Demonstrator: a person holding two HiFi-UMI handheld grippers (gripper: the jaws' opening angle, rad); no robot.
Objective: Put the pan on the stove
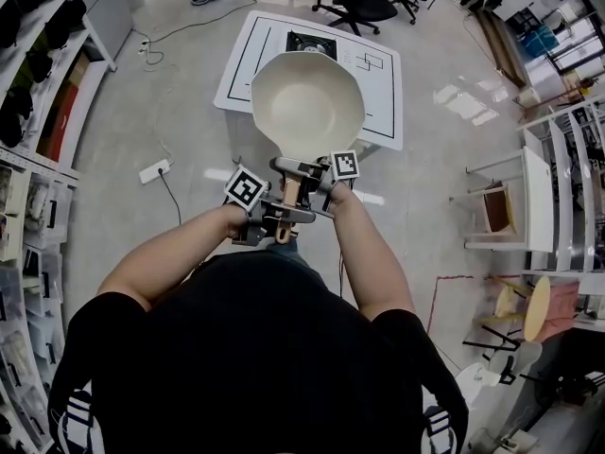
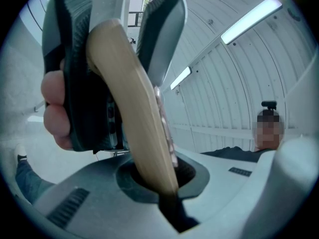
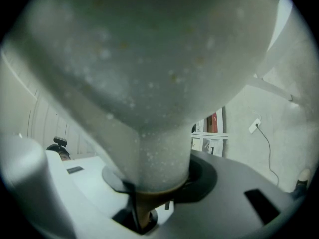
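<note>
Step in hand: carrying the pan [image 1: 307, 97] to the stove [image 1: 313, 43]; it is not set down yet. Both grippers are clamped on the wooden handle [image 1: 288, 197]. The left gripper [image 1: 283, 219] is closed on the handle's tail end, and its own view shows the wood running down into the closed jaws. The right gripper [image 1: 299, 170] is closed further up, just behind the pan's neck, and the grey underside of the pan fills its view. The pan bowl sits straight ahead of both grippers, held in the air and roughly level. The stove lies ahead of and below the grippers on the white table [image 1: 248, 62], partly hidden behind the pan's far rim.

Next move, as a judgement: reach forward, centre the bowl over the burner, lower it flat, and only then open the jaws. With the load far ahead of the grip, the pan could tip.

Writing: none readable. The marker cubes [image 1: 245, 188] show black-and-white square patterns only, and the table carries black outlines without text.
</note>
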